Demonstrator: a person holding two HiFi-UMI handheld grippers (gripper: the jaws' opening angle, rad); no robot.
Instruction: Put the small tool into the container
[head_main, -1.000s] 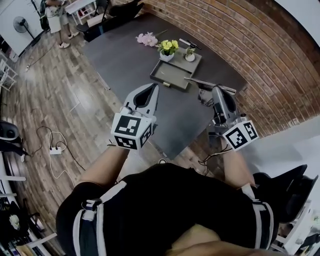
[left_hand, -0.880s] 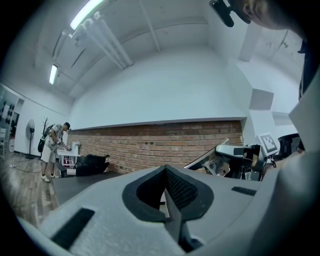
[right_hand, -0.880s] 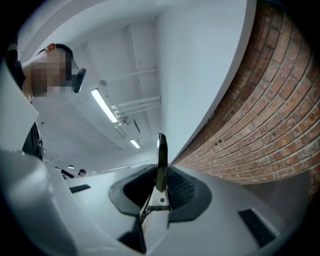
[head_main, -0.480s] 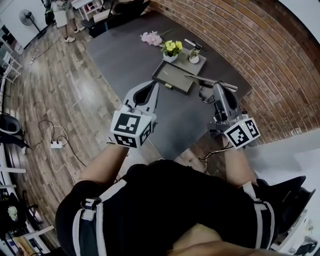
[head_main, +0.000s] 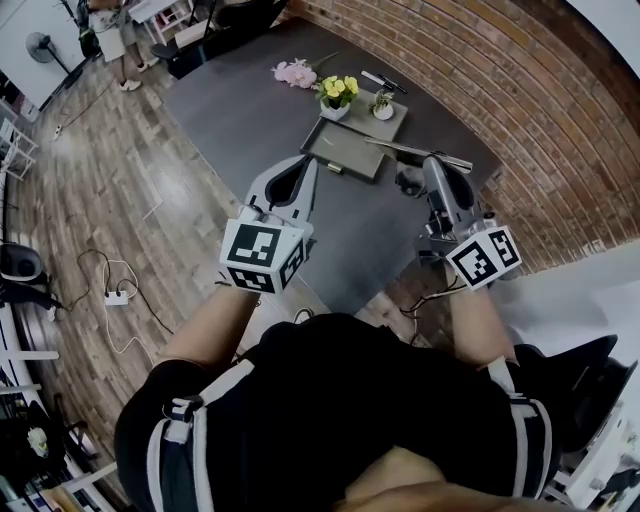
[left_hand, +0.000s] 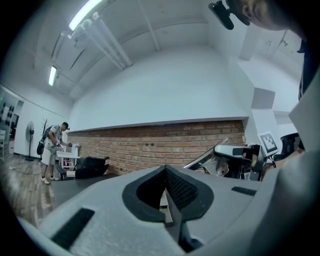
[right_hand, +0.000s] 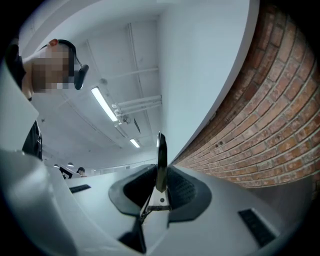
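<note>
1. Head view shows the person's two grippers held over the near end of a dark table (head_main: 240, 110), the left gripper (head_main: 303, 168) at 9 o'clock from the right gripper (head_main: 433, 162) and well apart from it.
2. In the right gripper view, the right gripper (right_hand: 161, 192) has its jaws pinched on the small tool (right_hand: 161, 160), a thin flat metal strip that stands up past the jaw tips toward 12 o'clock.
3. From the head view, the small tool (head_main: 395, 147) lies crosswise in that grip, running from 9 to 3 o'clock. Its 9 o'clock end overlaps the right edge of the container (head_main: 340, 150).
4. How high the tool sits above the container cannot be told.
5. The container is a shallow grey rectangular tray on the table, at 1 o'clock from the left gripper and 10 o'clock from the right gripper.
6. In the left gripper view, the left gripper (left_hand: 167, 190) has its jaws pressed together with nothing between them. The right gripper and its tool appear at 3 o'clock against the brick wall (left_hand: 150, 145).
7. A white pot of yellow flowers (head_main: 337, 95) stands just beyond the container at 12 o'clock. A small potted plant (head_main: 383, 103) is at 3 o'clock from it, and pink flowers (head_main: 293, 72) lie at 10 o'clock.
</note>
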